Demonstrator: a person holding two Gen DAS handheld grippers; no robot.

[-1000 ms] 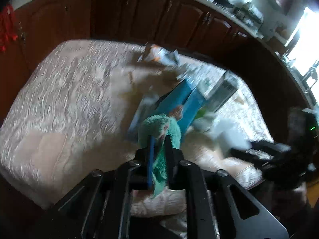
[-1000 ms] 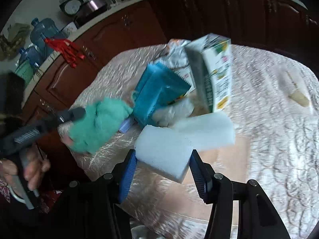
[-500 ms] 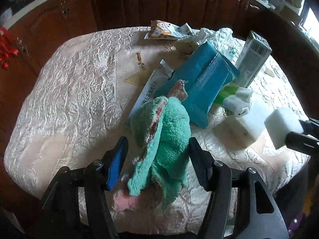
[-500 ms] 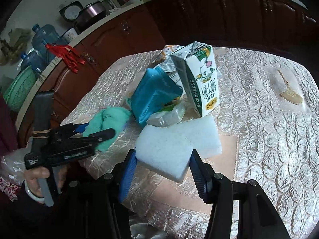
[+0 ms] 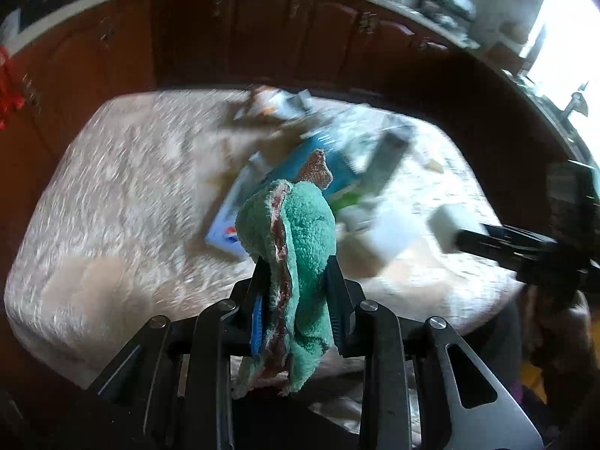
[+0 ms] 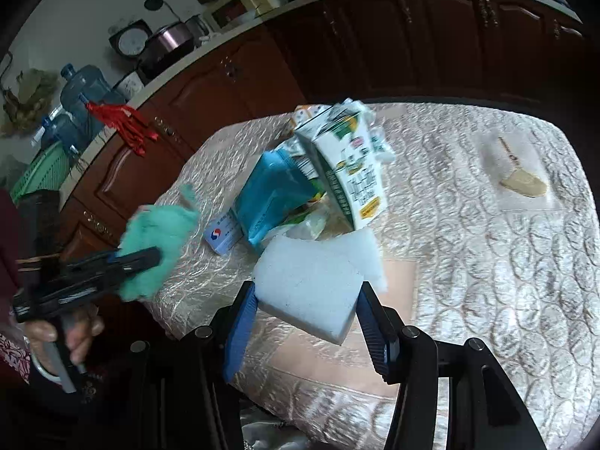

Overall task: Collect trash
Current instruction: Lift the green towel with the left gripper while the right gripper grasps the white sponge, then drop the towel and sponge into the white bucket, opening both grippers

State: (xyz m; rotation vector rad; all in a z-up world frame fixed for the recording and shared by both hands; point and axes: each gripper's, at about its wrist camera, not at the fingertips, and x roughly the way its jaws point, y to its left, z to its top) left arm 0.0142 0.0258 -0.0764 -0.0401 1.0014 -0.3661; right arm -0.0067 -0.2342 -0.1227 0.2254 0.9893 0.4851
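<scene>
Crumpled green cloth (image 5: 300, 232) hangs upright; white foam block (image 6: 307, 292) tilted above the heaped packaging (image 6: 337, 172)

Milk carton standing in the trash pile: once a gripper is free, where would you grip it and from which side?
Grip the milk carton across its two flat side panels, around mid-height, coming from above on the open cloth side to its right. It leans but stands taller than the pile, so its upper body is exposed; the blue pouch and white foam block crowd its left and front base.

Both claws (image 5: 296, 288) (image 6: 305, 309) clamped, pitched downward
</scene>
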